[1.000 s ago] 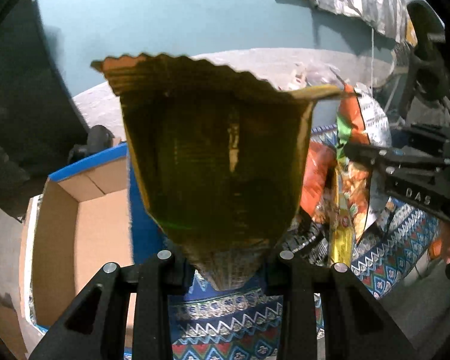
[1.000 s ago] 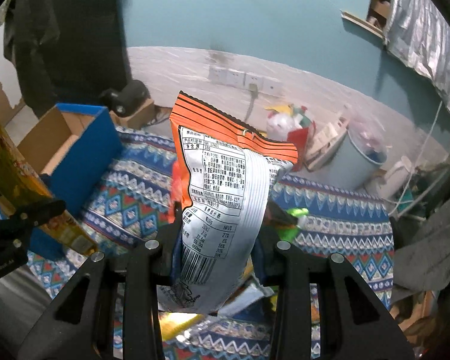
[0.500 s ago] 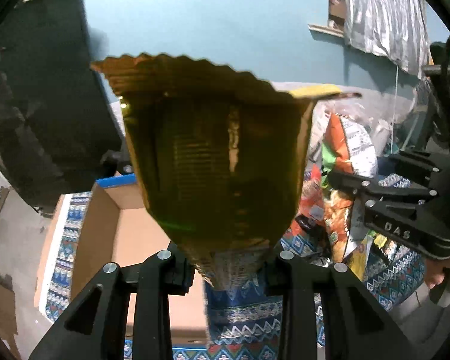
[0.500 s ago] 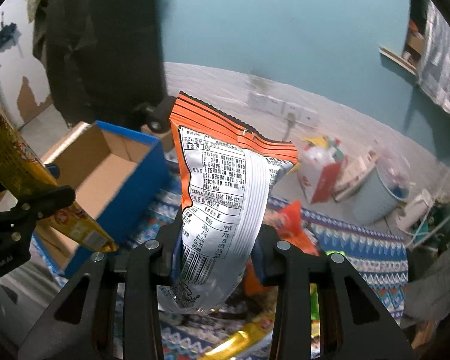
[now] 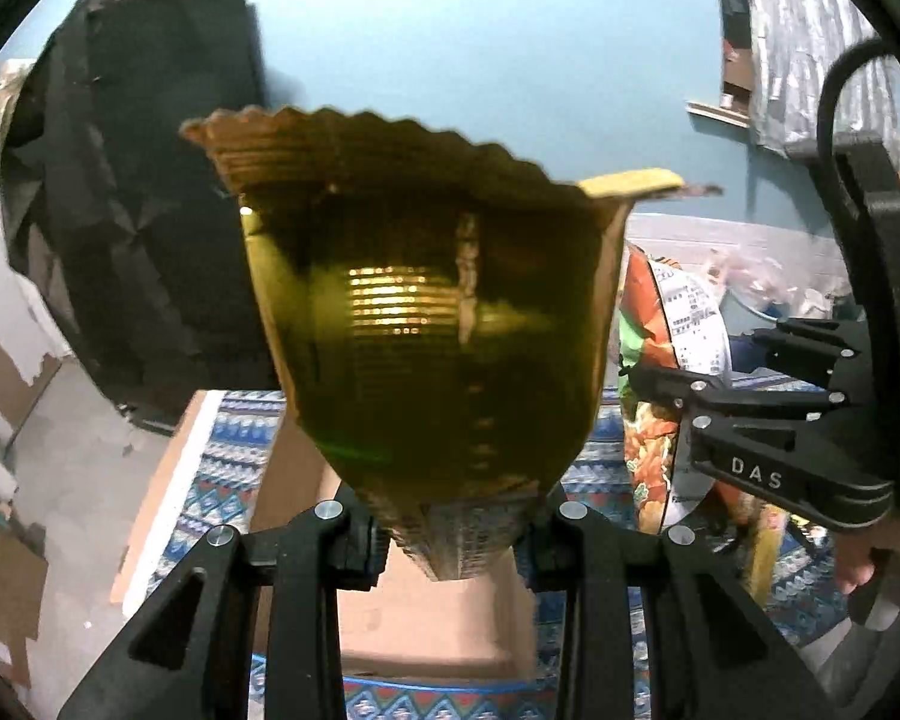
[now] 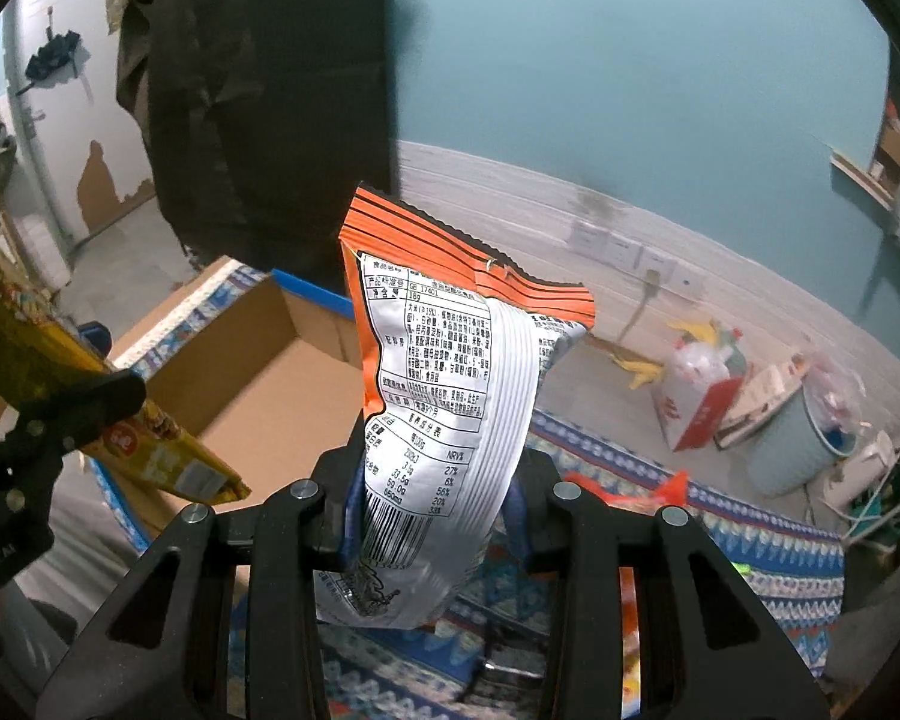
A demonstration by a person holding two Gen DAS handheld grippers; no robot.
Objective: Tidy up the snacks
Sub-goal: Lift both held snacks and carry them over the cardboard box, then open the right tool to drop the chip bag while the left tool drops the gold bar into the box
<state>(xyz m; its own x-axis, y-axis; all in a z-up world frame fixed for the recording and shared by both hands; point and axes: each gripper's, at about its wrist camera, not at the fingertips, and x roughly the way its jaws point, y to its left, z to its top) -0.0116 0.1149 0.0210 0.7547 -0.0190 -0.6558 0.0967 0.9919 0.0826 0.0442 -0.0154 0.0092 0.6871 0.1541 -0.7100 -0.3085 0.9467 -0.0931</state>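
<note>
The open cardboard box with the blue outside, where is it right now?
In the right wrist view the open cardboard box sits left of centre on the patterned rug, behind the orange-and-silver snack bag.

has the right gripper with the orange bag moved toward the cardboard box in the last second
Yes. The right gripper, shut on the orange bag, has swung toward the cardboard box: the box sat far left in its view a second ago and now lies just behind the bag.

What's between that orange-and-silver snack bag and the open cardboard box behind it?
Nothing. In the right wrist view the orange-and-silver bag hangs in front of the cardboard box, with no object showing between them.
</note>
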